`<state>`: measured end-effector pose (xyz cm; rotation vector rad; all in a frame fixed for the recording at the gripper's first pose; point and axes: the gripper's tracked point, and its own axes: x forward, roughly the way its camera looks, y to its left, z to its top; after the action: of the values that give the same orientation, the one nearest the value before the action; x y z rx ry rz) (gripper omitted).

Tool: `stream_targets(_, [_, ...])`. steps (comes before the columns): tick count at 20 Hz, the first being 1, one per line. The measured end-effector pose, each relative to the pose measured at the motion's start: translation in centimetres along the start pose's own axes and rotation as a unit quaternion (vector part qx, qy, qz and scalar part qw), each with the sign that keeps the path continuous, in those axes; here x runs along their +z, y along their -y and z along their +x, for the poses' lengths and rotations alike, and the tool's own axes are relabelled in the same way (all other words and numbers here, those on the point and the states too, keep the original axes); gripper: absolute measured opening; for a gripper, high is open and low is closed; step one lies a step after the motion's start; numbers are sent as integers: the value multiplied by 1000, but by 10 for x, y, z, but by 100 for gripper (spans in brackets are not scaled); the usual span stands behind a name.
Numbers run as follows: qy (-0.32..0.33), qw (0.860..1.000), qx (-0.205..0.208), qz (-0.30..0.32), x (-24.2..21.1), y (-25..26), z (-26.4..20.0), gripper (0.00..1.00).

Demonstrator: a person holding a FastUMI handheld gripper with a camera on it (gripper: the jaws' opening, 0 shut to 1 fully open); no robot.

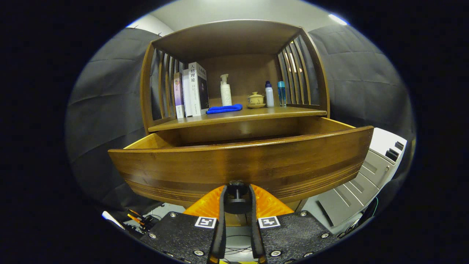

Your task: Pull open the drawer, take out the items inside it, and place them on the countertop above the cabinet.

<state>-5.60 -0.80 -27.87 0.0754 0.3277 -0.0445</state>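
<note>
The wooden drawer stands pulled out from the cabinet, its curved front panel facing me. A small dark knob on that front sits between my fingers, and my gripper is shut on it. The drawer's inside is hidden behind the tall front panel; only a strip of its pale side wall shows. Above the drawer lies the countertop, a wooden shelf surface. On it a blue cloth lies near the front edge.
On the countertop stand several books, a white pump bottle, a small lidded pot, a white bottle and a blue bottle. Slatted side walls and a roof enclose the shelf. A grey box sits lower right.
</note>
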Motion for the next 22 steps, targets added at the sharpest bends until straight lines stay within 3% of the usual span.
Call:
stream_targets(12, [-13,1000,14,-9,-19,-10,-49,28])
stream_targets(15, [-26,1000,16,-5,-22,-14,-50,36])
stream_targets(18, [-11,998,60,-2,-4,-27,-62,61])
stream_targets(22, [17,998,60,10,29,-23,-75,95])
